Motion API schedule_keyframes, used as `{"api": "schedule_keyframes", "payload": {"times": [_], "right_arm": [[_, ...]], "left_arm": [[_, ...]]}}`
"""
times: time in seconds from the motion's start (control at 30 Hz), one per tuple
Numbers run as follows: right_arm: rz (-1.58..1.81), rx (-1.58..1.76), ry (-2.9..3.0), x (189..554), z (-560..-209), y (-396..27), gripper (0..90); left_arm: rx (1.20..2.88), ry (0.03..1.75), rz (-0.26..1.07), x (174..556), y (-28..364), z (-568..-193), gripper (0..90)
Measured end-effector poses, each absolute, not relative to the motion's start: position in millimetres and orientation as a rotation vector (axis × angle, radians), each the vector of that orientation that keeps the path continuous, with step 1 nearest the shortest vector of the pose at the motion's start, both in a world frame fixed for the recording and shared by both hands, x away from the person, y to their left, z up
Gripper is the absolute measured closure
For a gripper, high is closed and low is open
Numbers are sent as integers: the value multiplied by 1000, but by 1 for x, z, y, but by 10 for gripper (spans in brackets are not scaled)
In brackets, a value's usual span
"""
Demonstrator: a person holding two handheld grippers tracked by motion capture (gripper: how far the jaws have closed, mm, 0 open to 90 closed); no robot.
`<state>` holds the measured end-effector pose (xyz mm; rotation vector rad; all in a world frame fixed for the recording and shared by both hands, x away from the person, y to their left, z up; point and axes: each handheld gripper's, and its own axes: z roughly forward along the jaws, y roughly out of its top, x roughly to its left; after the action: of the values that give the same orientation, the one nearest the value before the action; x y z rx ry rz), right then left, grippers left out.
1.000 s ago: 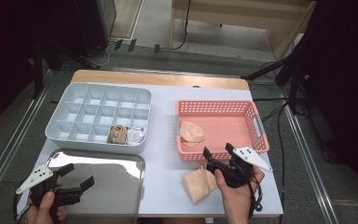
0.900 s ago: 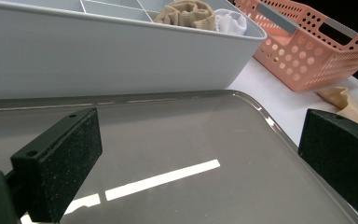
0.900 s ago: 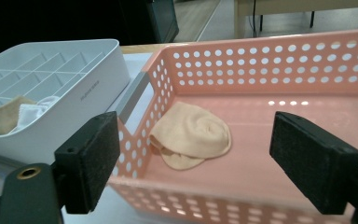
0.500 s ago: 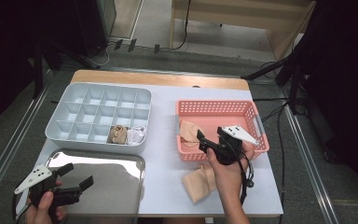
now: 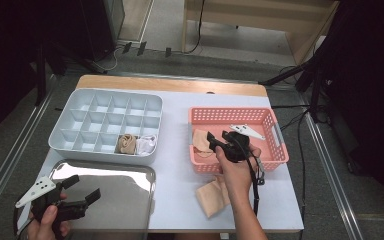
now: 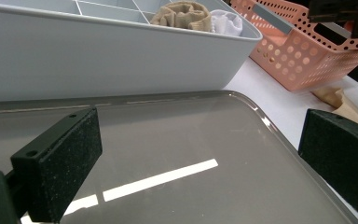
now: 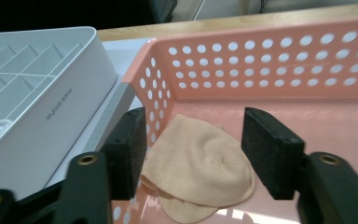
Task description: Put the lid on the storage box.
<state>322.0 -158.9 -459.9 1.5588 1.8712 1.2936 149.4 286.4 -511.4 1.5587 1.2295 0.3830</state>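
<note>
A flat beige sock lies in the left end of the pink perforated basket. My right gripper hangs just over it. Its jaws have just been closing and stand either side of the sock without pressing on it. A second beige sock lies on the table in front of the basket, under the person's forearm. My left gripper stands open over the steel tray with nothing between its jaws.
The white divided organiser stands at the back left. A rolled beige sock and a white sock fill two front compartments. Bare table shows between organiser and basket.
The right gripper has moved away from the sock on the table and forward into the basket, and its jaws have narrowed. The left gripper has stayed put.
</note>
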Motion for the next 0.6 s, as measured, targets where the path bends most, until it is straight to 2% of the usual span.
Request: {"api": "schedule_keyframes", "payload": {"times": [0.37, 0.6], "right_arm": [[1051, 1795, 1981, 345, -467, -147, 600], [946, 1799, 2093, 352, -453, -135, 603]], "left_arm": [[1557, 1232, 368, 150, 287, -512, 0], [1548, 1234, 357, 151, 289, -512, 0]]}}
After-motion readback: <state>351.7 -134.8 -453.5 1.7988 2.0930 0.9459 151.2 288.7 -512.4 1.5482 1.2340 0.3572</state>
